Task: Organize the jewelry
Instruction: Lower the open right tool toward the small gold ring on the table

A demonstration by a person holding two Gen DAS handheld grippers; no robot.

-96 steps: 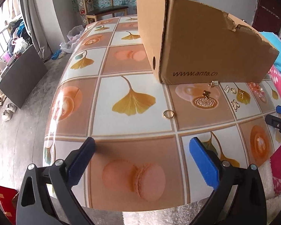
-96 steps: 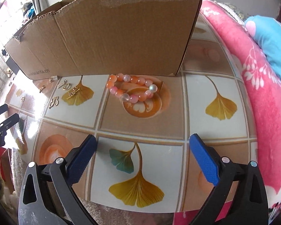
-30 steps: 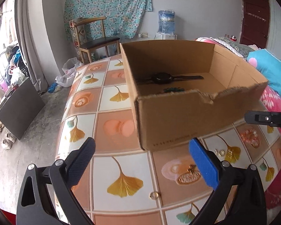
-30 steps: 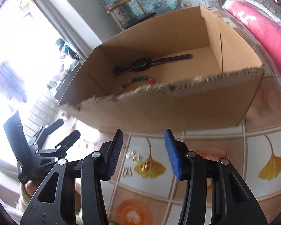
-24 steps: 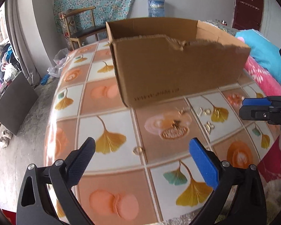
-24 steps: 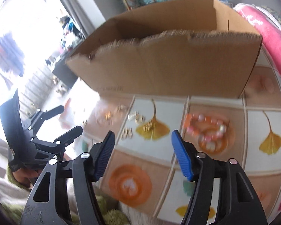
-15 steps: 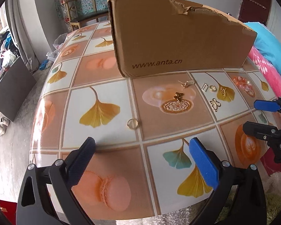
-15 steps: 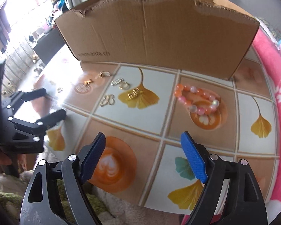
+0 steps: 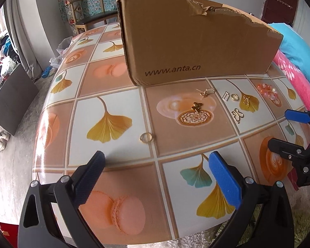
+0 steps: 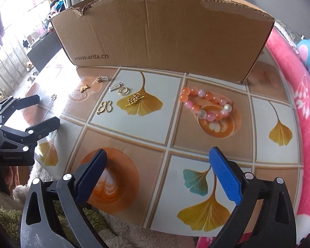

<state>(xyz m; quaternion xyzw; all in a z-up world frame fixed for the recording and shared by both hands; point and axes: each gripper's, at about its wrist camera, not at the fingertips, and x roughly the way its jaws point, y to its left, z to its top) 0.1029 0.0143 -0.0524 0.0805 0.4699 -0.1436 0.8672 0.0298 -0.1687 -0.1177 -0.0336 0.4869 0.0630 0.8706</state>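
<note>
Brown cardboard box (image 10: 163, 33) fills the top of the right wrist view and stands on the tabletop (image 10: 175, 128), which has a cloth with yellow leaves and orange squares. Its tall front wall hides what is inside. Just below the box, right of the middle, lies a pink and orange bead bracelet (image 10: 206, 105). Left of it, small gold pieces lie close together: a ring (image 10: 123, 91), a leafy clip (image 10: 135, 99) and a butterfly charm (image 10: 105, 106). In the left wrist view another gold ring (image 9: 146, 138) lies alone near the middle, well apart from the rest.

At the bottom of the right wrist view the right claw (image 10: 158, 174) has just been opening and is spread wide, with nothing between its blue pads. The left claw (image 9: 155, 177) is also spread wide and empty, above the tabletop. A pink blanket (image 10: 295, 107) runs down the right edge. A wooden chair (image 9: 88, 10) stands at the upper left of the left wrist view.
</note>
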